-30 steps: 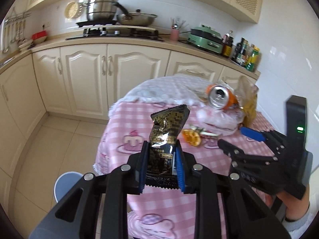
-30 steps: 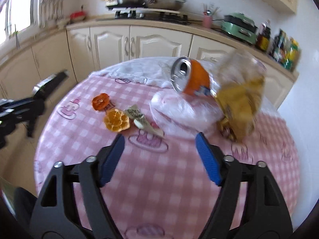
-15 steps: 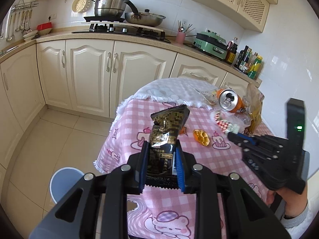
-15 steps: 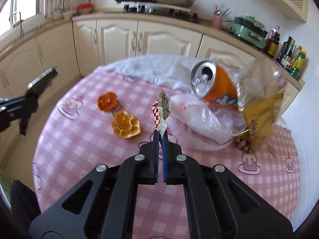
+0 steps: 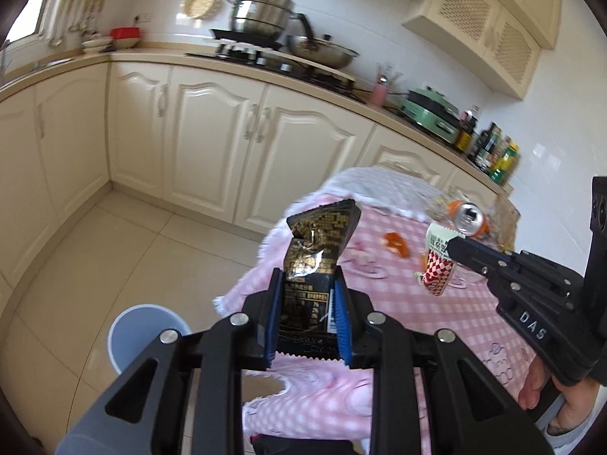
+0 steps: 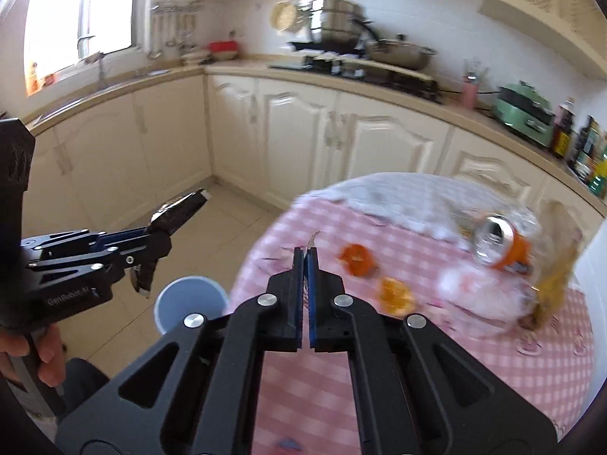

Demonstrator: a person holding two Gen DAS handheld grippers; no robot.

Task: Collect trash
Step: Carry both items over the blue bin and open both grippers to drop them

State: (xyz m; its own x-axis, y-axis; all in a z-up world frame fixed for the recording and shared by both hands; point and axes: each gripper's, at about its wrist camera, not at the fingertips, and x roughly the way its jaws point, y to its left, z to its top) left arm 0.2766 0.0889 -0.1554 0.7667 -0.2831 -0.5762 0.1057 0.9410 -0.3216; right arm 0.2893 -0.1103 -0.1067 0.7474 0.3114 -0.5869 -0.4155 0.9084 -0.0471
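Observation:
My left gripper [image 5: 307,295] is shut on a black snack wrapper [image 5: 318,242] that stands up between its blue pads, held over the table's left edge. In the left wrist view my right gripper [image 5: 453,250] comes in from the right, shut on a red-and-white checked wrapper [image 5: 436,265] that hangs above the pink checked tablecloth [image 5: 379,303]. From the right wrist view the checked wrapper [image 6: 313,240] shows only as a thin edge above the closed right gripper [image 6: 306,254]. A pale blue bin [image 6: 189,299] stands on the floor beside the table, below my left gripper [image 6: 151,239].
On the table lie an orange can [image 6: 497,240] on its side, two orange peels [image 6: 356,259], a clear plastic bag [image 6: 485,292] and a yellowish bag [image 6: 554,284]. Cream cabinets and a counter with a stove run along the back. Tiled floor lies open at the left.
My right gripper closed on the checked wrapper and lifted it off the table. Both grippers have swung left toward the table's edge, and the bin has come further into view.

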